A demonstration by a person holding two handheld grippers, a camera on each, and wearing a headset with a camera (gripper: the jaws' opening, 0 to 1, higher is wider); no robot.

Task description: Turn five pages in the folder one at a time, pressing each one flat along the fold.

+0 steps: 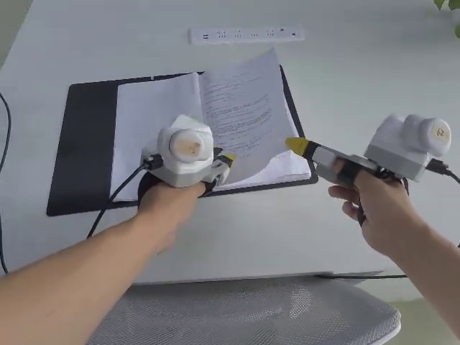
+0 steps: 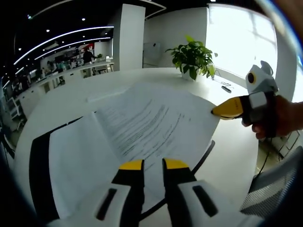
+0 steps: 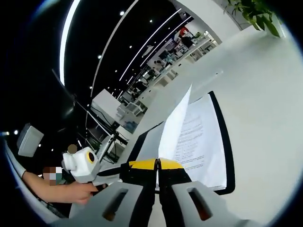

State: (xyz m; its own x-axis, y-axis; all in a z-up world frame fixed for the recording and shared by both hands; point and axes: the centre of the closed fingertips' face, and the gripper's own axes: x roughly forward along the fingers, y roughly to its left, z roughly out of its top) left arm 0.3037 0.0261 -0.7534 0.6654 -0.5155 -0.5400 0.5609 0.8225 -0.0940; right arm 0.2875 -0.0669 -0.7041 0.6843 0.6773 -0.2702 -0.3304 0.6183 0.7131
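Chair (image 1: 273, 309): grey mesh seat, nearest of all, under the near edge of the surface (image 1: 374, 72).
Left hand (image 1: 169, 205): wrapped around the left gripper, forearm reaching in from near left.
Right hand (image 1: 377, 208): wrapped around the right gripper, at near right, off the folder's right side.
Cable (image 1: 118, 194): black, trailing from the left gripper's body toward the near left across the surface.
Left gripper (image 1: 221, 164): white body, yellow-tipped jaws parted by a narrow gap with nothing between; tips over the near edge of the pages, just beside the fold; contact with the paper not discernible.
Right gripper (image 1: 298, 146): yellow-tipped jaws pressed together, pinching the outer edge of the lifted page near its near right corner.
Folder (image 1: 83, 151): black, lying open and flat at the middle of the surface, bare cover showing at far left.
Left-hand pages (image 1: 154, 122): white, lying flat on the folder left of the fold.
Lifted page (image 1: 244, 108): printed text, raised off the right side, curved, attached along the fold, outer edge held up.
Right-hand stack (image 1: 287, 169): remaining sheets, flat under the lifted page.
Power strip (image 1: 246, 34): white, beyond the folder's far edge, well apart from it.
Plant (image 2: 191, 59): green, leafy, far end of the surface.
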